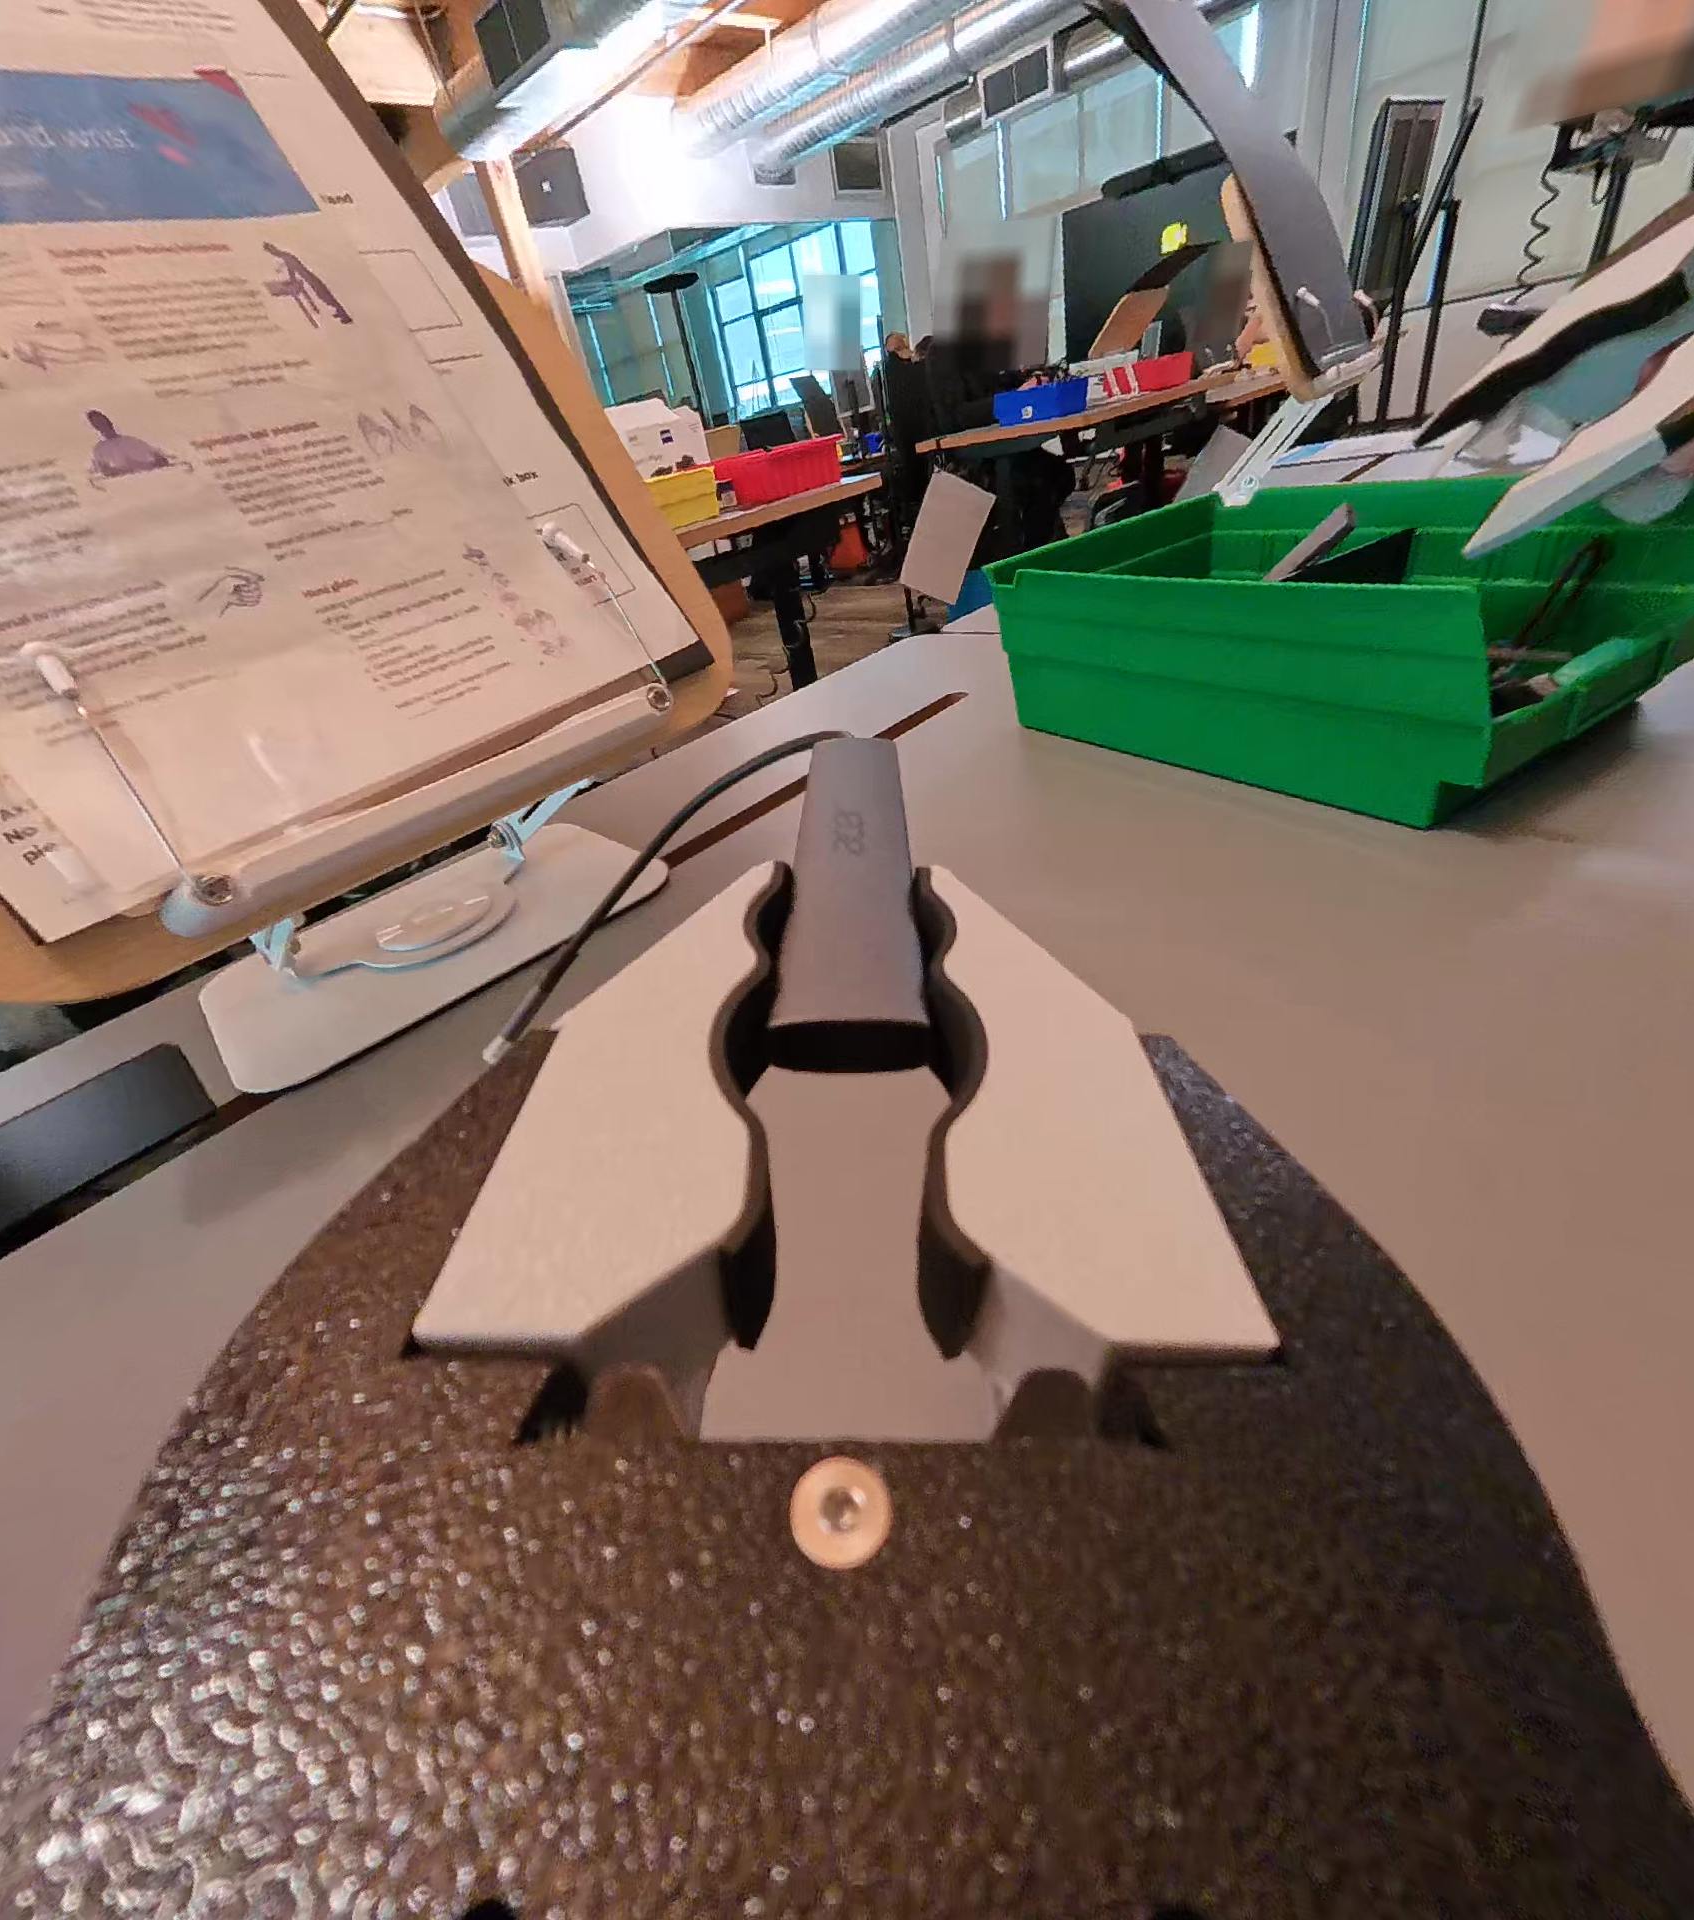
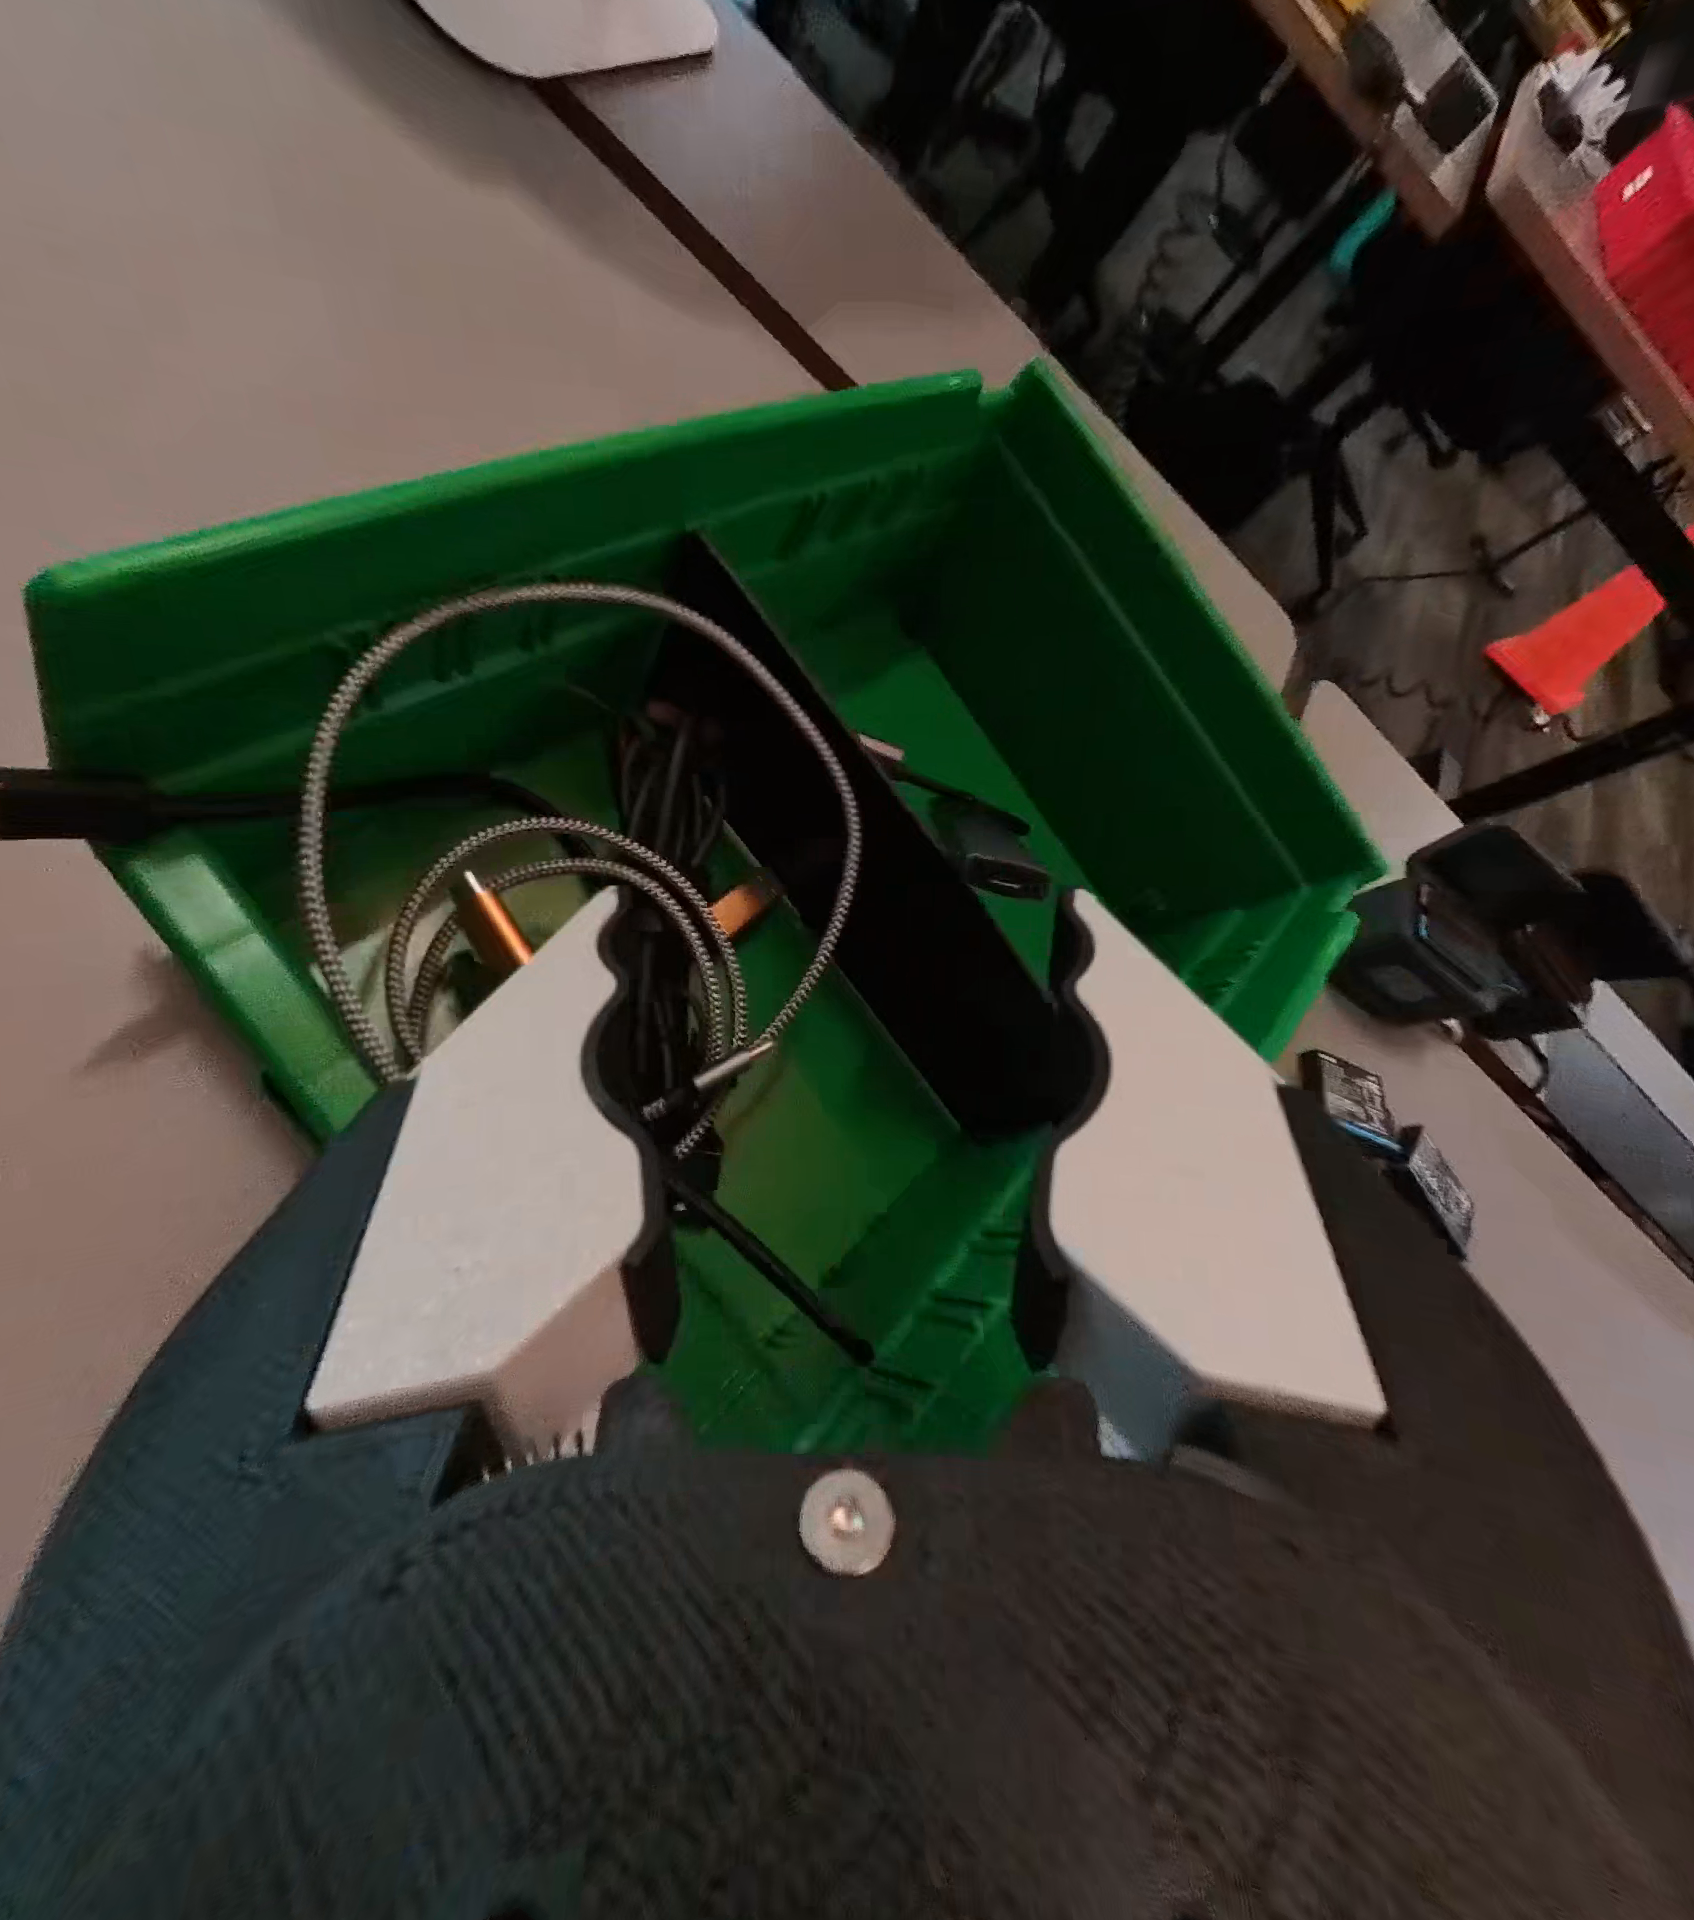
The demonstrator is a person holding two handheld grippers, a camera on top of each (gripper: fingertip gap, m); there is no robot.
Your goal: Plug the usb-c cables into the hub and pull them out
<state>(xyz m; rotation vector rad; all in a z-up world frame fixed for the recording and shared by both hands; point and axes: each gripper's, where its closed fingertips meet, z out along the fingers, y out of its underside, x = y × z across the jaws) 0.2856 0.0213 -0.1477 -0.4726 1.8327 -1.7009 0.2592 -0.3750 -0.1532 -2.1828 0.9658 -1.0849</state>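
The hub [image 1: 853, 914] lies on the table [image 1: 1238, 1039], bin [image 1: 1342, 665] behind-right, cables [image 2: 552, 831] inside.

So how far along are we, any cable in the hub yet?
Done: the left gripper is shut on the grey hub, held over the table. In hand: the right gripper hangs open over the green bin, above the braided cables, gripping nothing. Left: picking a cable, every plug-in and every pull-out. No bin cable shows in the hub; only its own black lead trails off.

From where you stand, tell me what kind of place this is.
Probably an open workshop or lab: rows of long worktables with coloured parts bins, exposed ceiling ducts, and a green bin of cables.
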